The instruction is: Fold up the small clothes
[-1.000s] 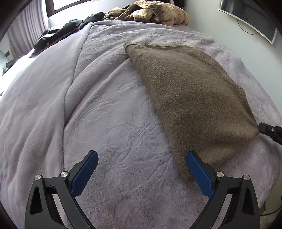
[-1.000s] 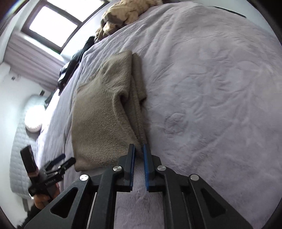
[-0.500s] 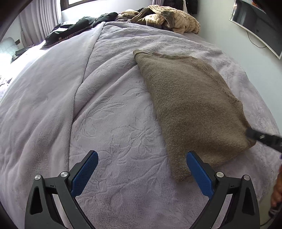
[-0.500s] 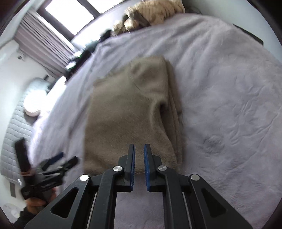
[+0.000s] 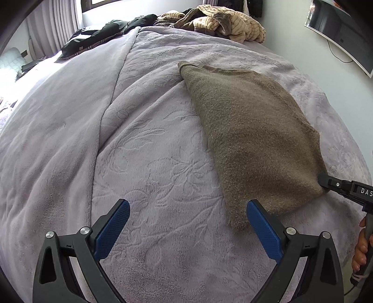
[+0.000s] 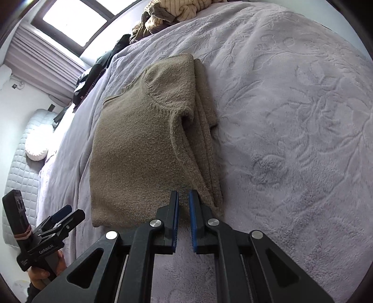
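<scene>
The folded brown sweater (image 5: 254, 144) lies flat on the lilac bedspread (image 5: 151, 163), toward the bed's near right corner in the left wrist view, with its folded sleeve layers stacked along its far side in the right wrist view (image 6: 144, 149).

Left tool (image 5: 187, 223) hovers over bare bedspread with its blue pads spread wide, nothing between them; the right-hand pad (image 5: 263, 230) sits just beside the sweater's near corner, and whether it touches the knit is hard to say. The same tool shows small at the lower left of the right wrist view (image 6: 63, 216), the hand under it mostly cut off by the frame edge.

Right tool (image 6: 184, 219) has its pads drawn nearly together, only a narrow slit left, right at the sweater's near edge. The tips cover that edge, so whether any fabric is pinched in the slit cannot be told. From the left wrist view its black tip (image 5: 331, 184) meets the sweater's corner, the rest running out of frame.

At the far edge of the bed, a heap of striped cream clothes (image 5: 223, 21) and dark garments (image 5: 102, 35), details too small to sort out.
</scene>
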`<state>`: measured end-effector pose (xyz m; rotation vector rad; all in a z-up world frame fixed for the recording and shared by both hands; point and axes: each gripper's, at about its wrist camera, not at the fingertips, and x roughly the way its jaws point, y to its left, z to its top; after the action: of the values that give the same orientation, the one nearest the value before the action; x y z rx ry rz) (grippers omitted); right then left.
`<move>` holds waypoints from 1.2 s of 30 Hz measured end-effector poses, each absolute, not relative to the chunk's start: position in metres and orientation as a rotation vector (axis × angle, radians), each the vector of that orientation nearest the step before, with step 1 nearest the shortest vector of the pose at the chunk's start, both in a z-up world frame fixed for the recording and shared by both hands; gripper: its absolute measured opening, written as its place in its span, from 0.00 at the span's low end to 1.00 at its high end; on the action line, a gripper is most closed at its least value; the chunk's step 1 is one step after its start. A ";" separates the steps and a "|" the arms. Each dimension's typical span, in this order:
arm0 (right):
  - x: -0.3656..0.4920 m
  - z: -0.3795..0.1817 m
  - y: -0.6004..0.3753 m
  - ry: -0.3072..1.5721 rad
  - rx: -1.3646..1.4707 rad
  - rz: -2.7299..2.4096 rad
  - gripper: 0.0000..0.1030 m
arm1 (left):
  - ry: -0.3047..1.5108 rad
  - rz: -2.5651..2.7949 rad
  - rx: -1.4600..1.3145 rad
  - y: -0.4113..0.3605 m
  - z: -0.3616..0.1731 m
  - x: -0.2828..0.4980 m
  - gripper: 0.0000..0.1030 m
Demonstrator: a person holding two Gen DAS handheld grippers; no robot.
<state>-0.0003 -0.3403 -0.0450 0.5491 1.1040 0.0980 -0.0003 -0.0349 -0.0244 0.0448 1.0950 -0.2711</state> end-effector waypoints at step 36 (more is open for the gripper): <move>-0.014 -0.023 -0.353 1.070 0.605 0.121 0.53 | 1.140 -0.276 -0.005 -0.039 -0.035 0.004 0.98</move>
<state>-0.0140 -0.3531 -0.0227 0.6047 1.0703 0.1207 0.0036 -0.0386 -0.0346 -0.0053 1.1403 -0.2764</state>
